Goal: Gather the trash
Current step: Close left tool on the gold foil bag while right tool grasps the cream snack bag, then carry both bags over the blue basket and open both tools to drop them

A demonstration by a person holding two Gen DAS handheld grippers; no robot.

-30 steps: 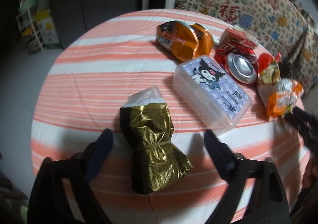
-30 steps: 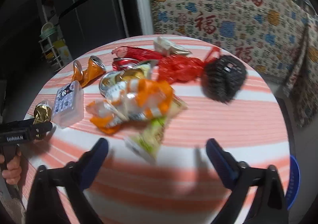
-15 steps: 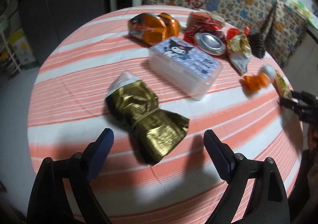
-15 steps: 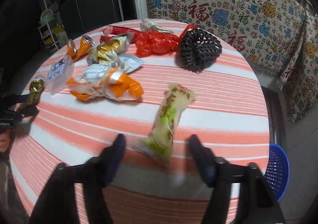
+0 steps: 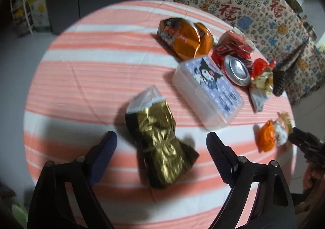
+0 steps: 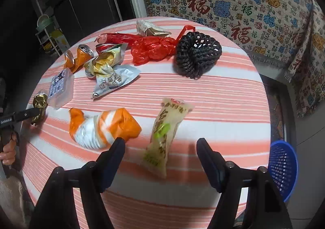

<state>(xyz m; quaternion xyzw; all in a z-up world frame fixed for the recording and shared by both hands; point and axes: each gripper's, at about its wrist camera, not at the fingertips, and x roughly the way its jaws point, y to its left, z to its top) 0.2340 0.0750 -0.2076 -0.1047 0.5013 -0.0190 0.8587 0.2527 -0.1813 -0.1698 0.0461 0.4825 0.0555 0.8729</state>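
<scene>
My left claw [image 5: 161,143] hangs over the striped round table [image 5: 97,70], jaws closing but not yet touching the gold foil wrapper [image 5: 160,143] between them; a clear box with a cartoon label [image 5: 209,90] lies just beyond, then two crushed cans, one orange [image 5: 184,40], one red [image 5: 233,54]. My right claw [image 6: 160,147] is spread around a pale green-printed snack packet [image 6: 166,133], an orange-and-white wrapper [image 6: 103,127] touching its left finger; a blue basket [image 6: 282,164] stands on the floor.
</scene>
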